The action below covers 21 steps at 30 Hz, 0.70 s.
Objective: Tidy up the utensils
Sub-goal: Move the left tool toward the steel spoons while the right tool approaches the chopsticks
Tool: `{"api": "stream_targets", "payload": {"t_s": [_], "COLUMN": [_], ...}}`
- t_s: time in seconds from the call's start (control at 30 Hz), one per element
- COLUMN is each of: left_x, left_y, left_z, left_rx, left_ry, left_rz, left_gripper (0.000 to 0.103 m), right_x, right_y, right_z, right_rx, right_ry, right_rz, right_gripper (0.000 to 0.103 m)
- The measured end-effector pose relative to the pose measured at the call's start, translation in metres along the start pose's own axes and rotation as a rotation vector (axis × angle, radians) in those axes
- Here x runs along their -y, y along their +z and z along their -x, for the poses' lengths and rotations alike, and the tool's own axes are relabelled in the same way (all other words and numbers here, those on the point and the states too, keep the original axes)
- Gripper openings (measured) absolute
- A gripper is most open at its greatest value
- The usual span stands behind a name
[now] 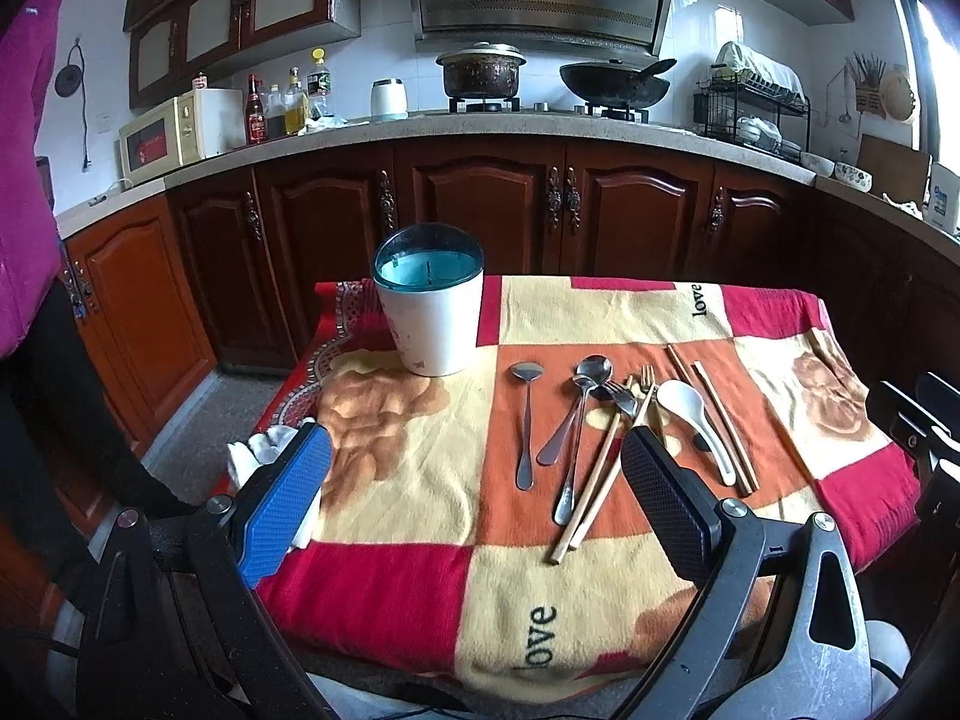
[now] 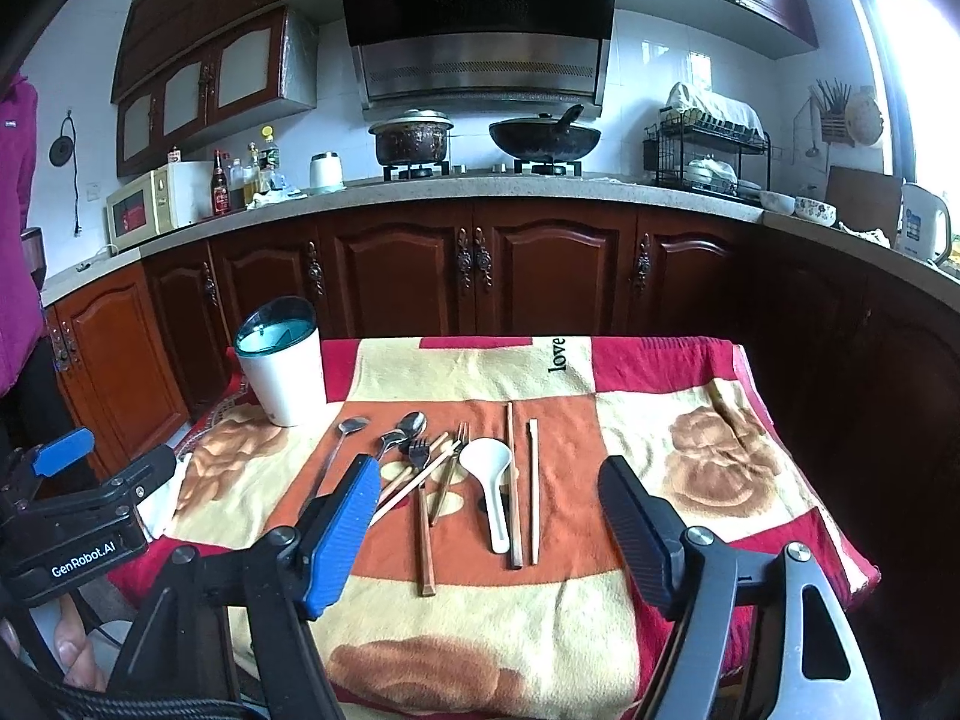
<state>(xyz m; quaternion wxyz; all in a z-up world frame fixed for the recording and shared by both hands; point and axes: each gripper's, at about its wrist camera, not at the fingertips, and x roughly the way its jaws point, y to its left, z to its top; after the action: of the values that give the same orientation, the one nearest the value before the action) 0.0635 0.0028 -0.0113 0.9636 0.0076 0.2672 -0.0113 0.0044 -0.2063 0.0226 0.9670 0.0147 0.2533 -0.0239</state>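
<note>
A white utensil holder (image 1: 432, 312) (image 2: 282, 366) with a teal insert stands at the far left of a table covered by a patterned blanket (image 1: 600, 600) (image 2: 480, 612). Loose utensils lie in the orange middle square. They include steel spoons (image 1: 525, 420) (image 2: 348, 429), forks (image 1: 624, 399) (image 2: 420, 450), a white ceramic spoon (image 1: 690, 414) (image 2: 489, 468) and wooden chopsticks (image 1: 720, 420) (image 2: 532, 492). My left gripper (image 1: 474, 444) hovers open above the near side of the spoons, holding nothing. My right gripper (image 2: 489, 471) hovers open above the white spoon and chopsticks, also holding nothing.
A white cloth (image 1: 264, 450) lies at the table's left edge. A person in a magenta top (image 1: 24, 150) stands at the left. Dark wooden cabinets (image 1: 480, 210) and a counter with a stove, pots and a dish rack run behind the table.
</note>
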Motion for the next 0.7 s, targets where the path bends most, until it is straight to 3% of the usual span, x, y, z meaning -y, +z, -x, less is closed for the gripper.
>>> {"api": "stream_targets", "payload": {"t_s": [0.7], "left_x": [0.015], "left_y": [0.018], "left_z": [-0.057], "left_rx": [-0.029], "left_ry": [-0.031], "left_rz": [-0.014], "left_gripper": [0.098], "right_x": [0.016], "right_y": [0.009], "right_z": [-0.053], "right_rx": [-0.031], "right_ry": [-0.034], "right_rz": [-0.008], "right_gripper": [0.073]}}
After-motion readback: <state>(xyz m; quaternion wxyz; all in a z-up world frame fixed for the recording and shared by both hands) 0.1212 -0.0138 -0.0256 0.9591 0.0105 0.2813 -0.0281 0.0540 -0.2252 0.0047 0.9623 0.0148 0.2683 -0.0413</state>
